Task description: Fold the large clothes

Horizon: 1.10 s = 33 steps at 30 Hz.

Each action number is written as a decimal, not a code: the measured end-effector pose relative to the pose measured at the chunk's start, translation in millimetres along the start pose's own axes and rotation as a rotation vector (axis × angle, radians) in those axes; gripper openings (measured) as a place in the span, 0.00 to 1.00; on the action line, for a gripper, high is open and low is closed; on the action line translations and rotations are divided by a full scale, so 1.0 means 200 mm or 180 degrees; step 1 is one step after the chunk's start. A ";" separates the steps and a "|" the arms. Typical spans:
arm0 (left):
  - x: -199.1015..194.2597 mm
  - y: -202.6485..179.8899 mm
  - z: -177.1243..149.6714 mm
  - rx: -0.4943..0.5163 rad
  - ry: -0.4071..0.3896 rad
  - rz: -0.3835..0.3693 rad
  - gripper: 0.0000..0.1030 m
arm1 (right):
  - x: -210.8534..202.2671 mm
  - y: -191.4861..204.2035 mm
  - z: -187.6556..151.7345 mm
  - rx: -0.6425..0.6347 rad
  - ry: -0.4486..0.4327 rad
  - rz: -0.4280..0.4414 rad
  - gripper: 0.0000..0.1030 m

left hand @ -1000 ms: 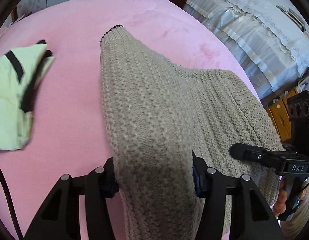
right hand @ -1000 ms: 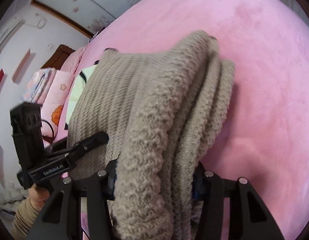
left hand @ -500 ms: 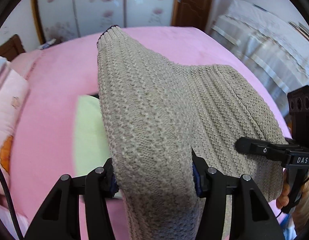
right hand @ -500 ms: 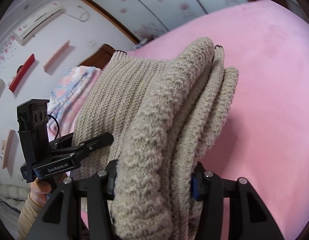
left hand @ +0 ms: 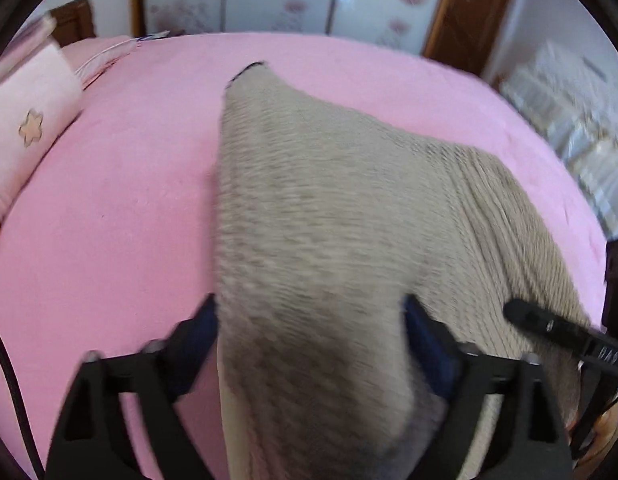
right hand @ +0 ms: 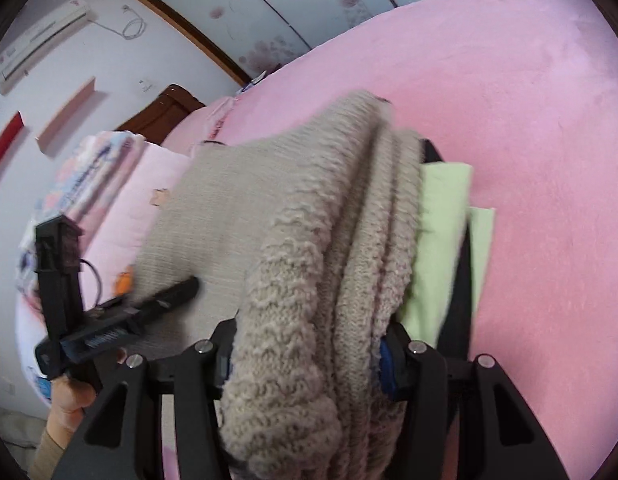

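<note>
Sweater [left hand: 329, 240] is stretched lengthwise toward the bed's [left hand: 109, 220] far edge, released by the just-opening left gripper [left hand: 309, 328], clamped by the right gripper [right hand: 305, 356].

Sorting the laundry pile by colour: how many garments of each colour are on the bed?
Beige knit sweater: 1
Light green garment: 1
Total: 2
</note>
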<state>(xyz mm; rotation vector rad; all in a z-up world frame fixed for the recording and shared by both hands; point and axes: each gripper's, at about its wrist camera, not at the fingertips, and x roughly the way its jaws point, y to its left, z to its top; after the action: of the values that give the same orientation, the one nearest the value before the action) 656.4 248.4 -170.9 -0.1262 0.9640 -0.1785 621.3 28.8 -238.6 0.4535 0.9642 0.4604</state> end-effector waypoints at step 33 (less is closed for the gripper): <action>-1.47 -0.59 -0.93 0.0215 -0.0379 0.0271 1.00 | -1.22 0.71 -0.79 -0.0976 0.0070 -0.0651 0.63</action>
<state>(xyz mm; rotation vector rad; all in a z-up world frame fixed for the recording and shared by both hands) 328.0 188.7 -17.5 -0.0331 0.8421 -0.1237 342.8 32.1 -74.5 0.0719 0.9312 0.4193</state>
